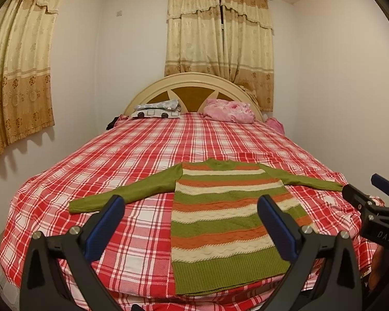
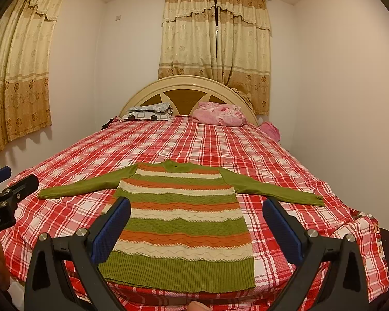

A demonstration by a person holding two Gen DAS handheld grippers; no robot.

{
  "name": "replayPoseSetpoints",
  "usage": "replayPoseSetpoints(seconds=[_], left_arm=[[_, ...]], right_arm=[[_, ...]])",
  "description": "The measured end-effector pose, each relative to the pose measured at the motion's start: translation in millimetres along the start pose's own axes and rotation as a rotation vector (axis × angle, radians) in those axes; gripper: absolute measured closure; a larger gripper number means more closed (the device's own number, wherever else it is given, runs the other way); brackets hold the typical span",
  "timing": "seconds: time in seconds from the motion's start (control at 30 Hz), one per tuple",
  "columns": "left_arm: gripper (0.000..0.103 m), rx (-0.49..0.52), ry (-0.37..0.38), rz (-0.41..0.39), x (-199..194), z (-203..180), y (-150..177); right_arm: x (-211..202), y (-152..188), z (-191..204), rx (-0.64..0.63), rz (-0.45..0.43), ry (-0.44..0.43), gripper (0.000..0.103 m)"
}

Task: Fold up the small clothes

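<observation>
Striped knit sweater (image 1: 228, 223) lies flat, hem nearest, collar far, long axis pointing away between left gripper (image 1: 192, 220) and right gripper (image 2: 197, 223), both spread empty, neither nearer

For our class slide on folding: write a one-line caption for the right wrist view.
Open right hand-held gripper above a striped sweater spread flat, sleeves out, on a red plaid bed.

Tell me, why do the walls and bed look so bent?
Fisheye distortion: in the left wrist view the red plaid bed bulges and dark lens corners show; the right wrist view bows the beige curtains too. Lighting is warm, and the striped knitted sweater stays sharp.
</observation>
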State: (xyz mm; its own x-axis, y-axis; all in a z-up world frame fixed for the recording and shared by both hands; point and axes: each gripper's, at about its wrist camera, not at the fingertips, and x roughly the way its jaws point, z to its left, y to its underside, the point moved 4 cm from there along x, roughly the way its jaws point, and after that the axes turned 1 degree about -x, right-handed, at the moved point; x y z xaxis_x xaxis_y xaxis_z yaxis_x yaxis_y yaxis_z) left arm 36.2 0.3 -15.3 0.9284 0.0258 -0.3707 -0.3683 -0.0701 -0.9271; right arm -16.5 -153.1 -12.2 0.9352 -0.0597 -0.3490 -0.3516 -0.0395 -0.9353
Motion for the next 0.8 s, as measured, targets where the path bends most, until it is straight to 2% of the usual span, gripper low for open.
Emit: replayPoseSetpoints(seconds=[0.8], left_arm=[[0.0,0.002,-0.005,-0.004,-0.6,3.9,-1.9]], right_arm=[[3.7,1.8,-3.2,0.008,0.001,0.004,0.001]])
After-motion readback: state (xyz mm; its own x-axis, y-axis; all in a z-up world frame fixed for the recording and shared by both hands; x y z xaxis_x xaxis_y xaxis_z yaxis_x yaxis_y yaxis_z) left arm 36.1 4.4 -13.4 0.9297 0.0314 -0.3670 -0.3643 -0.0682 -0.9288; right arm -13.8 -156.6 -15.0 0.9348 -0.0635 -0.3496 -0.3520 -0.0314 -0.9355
